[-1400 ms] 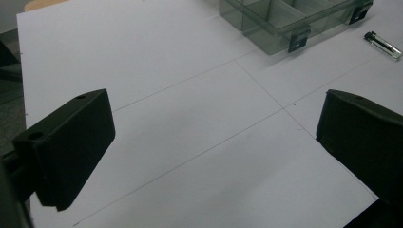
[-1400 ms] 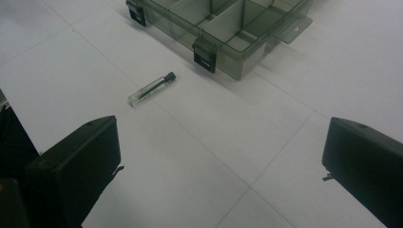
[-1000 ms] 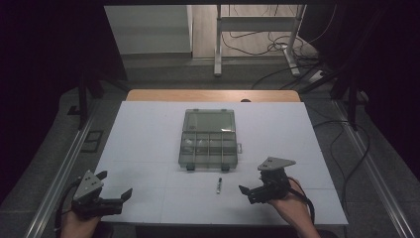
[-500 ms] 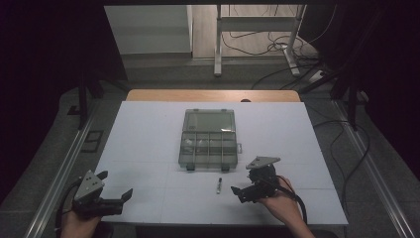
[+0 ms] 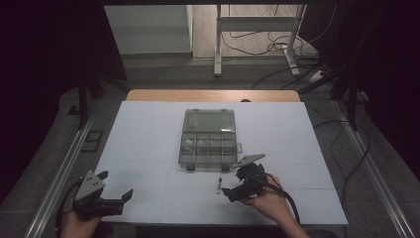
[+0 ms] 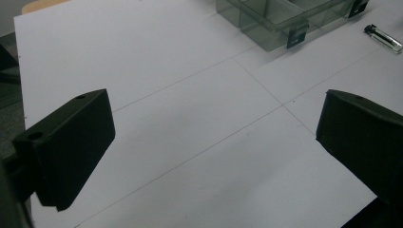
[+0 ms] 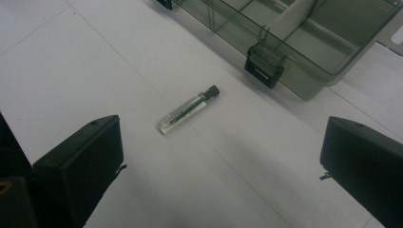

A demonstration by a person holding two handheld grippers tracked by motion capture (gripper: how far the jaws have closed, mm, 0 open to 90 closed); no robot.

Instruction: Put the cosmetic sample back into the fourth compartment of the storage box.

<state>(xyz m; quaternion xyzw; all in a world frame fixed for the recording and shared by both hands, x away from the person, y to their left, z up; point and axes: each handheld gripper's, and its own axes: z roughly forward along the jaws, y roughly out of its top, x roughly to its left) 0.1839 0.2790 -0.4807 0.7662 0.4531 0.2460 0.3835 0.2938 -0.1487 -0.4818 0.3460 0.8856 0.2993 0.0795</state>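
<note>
Right tongs (image 5: 232,192) are sitting further left and closer to the vial (image 5: 218,185) than a second ago, when they were off to the right nearer the tabletop's (image 5: 148,129) right half; now their tips are just beside the vial, not touching it. Left tongs (image 5: 115,194) are staying put at the near-left corner, same pose as before. Vial and box (image 5: 208,139) are lying where they were. Both tongs are released: in the right gripper view the jaws are standing wide apart with the vial (image 7: 188,110) on the bare tabletop between and ahead of them; in the left gripper view the jaws are spread wide over plain white surface, with the vial (image 6: 383,38) far off at the top right. Vial is lying flat on the tabletop, just in front of the box's near edge, between the two black latches (image 7: 264,65) but apart from them. In the high view its long axis is running roughly front to back. In the right gripper view it's showing diagonally, black cap (image 7: 212,91) pointing toward the box, clear end toward the tongs. Box is sitting open mid-tabletop, lid laid back away from the person.
</note>
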